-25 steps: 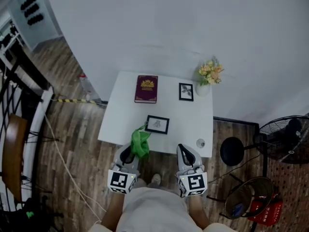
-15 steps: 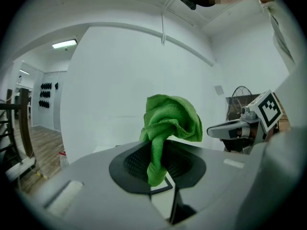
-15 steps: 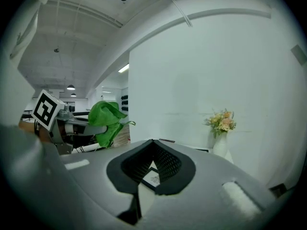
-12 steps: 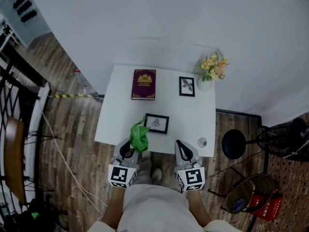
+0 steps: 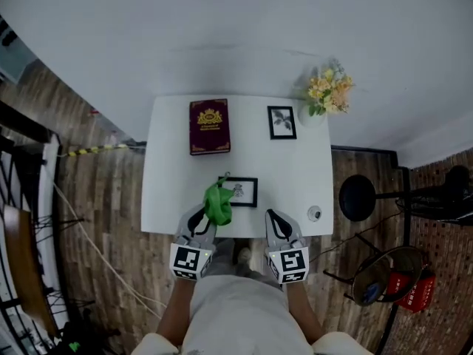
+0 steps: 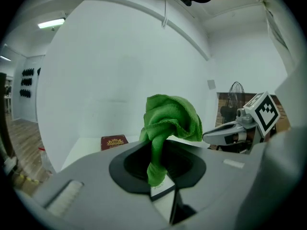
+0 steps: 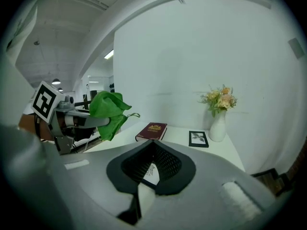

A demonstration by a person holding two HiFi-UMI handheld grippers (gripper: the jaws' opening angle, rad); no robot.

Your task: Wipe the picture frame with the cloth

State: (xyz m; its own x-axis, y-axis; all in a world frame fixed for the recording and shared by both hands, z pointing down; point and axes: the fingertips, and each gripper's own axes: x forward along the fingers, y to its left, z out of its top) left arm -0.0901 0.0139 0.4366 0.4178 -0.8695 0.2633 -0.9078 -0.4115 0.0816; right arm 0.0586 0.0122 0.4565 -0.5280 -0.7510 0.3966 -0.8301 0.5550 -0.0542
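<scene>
A black picture frame (image 5: pixel 242 191) lies flat near the front of the white table (image 5: pixel 166 191). My left gripper (image 5: pixel 201 224) is shut on a bunched green cloth (image 5: pixel 217 204), which hangs at the frame's left edge. In the left gripper view the cloth (image 6: pixel 170 119) rises from the closed jaws of that gripper (image 6: pixel 158 178). My right gripper (image 5: pixel 276 226) is shut and empty, just right of the frame at the table's front edge. In the right gripper view, that gripper (image 7: pixel 147 175) has the cloth (image 7: pixel 108 110) to its left.
A maroon book (image 5: pixel 209 126), a small standing frame (image 5: pixel 281 122) and a white vase of flowers (image 5: pixel 327 91) sit at the back of the table. A small round object (image 5: pixel 315 213) lies at the front right. A black stool (image 5: pixel 358 197) stands to the right.
Both grippers have moved forward and down to the table's front edge. The cloth has come up against the frame's left side.
</scene>
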